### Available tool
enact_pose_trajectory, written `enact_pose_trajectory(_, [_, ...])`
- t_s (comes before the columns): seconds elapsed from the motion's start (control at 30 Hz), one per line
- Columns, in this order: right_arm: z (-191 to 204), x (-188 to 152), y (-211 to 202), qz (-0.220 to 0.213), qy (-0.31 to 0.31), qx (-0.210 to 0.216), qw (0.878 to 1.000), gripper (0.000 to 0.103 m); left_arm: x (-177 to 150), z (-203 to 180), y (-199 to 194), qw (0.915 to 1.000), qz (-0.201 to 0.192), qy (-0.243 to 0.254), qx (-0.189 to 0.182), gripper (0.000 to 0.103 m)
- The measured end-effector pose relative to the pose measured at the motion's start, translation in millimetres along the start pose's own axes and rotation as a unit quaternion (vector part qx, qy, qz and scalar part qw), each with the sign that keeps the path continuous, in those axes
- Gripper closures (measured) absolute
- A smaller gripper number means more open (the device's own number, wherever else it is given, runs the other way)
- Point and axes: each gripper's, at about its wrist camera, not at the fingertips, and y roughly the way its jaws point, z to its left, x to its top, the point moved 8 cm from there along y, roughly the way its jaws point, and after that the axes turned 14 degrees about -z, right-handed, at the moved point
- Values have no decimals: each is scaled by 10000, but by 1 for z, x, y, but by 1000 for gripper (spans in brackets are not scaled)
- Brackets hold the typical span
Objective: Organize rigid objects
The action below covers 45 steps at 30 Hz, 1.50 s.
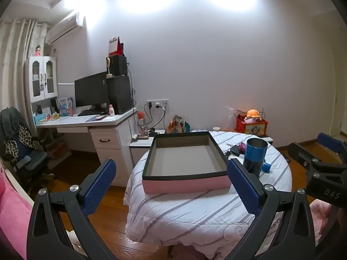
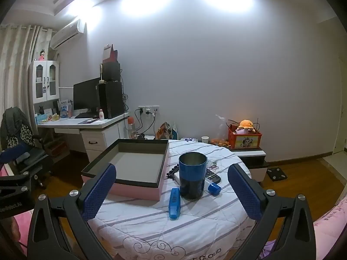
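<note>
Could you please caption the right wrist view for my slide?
Open right tongs face a tall blue metal cup beside an empty pink-sided cardboard box.

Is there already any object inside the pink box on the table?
No, the pink box shows only its bare grey floor, and the blue cup stands outside it.

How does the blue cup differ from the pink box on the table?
The blue cup is a tall upright cylinder; the pink box is a wide, shallow rectangular tray. The cup is shiny blue; the box has pink walls and a black rim. Both are open-topped and stand on the striped cloth.
</note>
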Motion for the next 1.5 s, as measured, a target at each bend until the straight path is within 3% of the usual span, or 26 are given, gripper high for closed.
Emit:
enact_pose_trajectory(0.5, [-13,2,-19,-82,-37,-17,10000,0,1,-7,2,10000,-54,11,-47,0])
enact_pose_trajectory(0.6, [-4,-2,0,27,-98,-31,9999,0,0,-11,3,10000,-30,25,-90,0])
enact_pose_trajectory(1.5, [-6,-2,0,67,-88,-49,9999,0,-3,-23,6,9998,34,29,-214,0])
